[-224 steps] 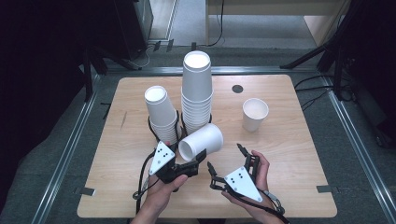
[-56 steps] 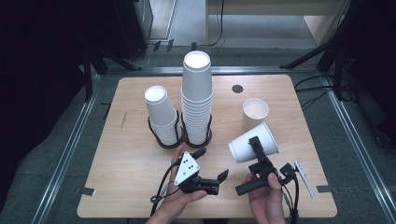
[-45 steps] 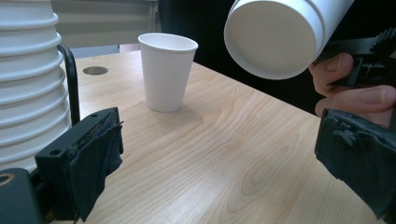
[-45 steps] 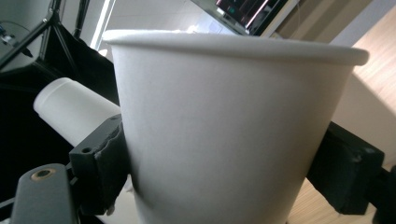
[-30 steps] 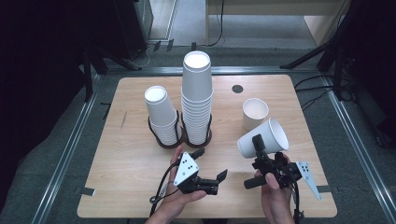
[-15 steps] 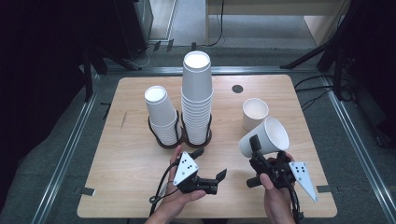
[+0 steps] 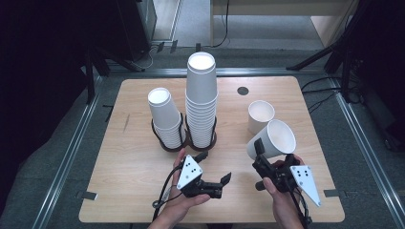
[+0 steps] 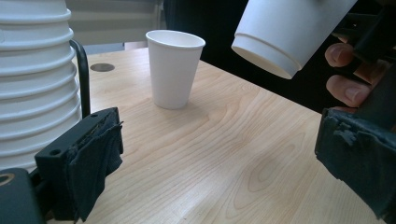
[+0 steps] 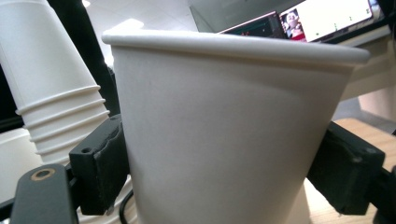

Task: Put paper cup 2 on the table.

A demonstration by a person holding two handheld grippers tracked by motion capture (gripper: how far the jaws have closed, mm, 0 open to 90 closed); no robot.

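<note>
Step in hand: You are carrying a single paper cup [image 7: 273,139] in your right gripper [image 7: 259,153], held tilted above the right near part of the tabletop [image 7: 133,191], and it looks ready to be set down.
Next move: Judging by the standing cup [image 7: 260,116] already placed at the right far side, you would tip the held cup upright, mouth up, and lower it onto bare wood just beside that one without knocking it.
Right gripper: Its jaws are clamped on the cup's wall, one on each side.
Left gripper [image 7: 212,168]: Its jaws stand apart with nothing between them, low over the tabletop near the middle.
Held cup's place: Off the tabletop, near and to the right of the standing cup, its base toward the gripper.
Supply: The tall stack [image 7: 201,99] and short stack [image 7: 165,118] sit in their holder, left of centre.
</note>
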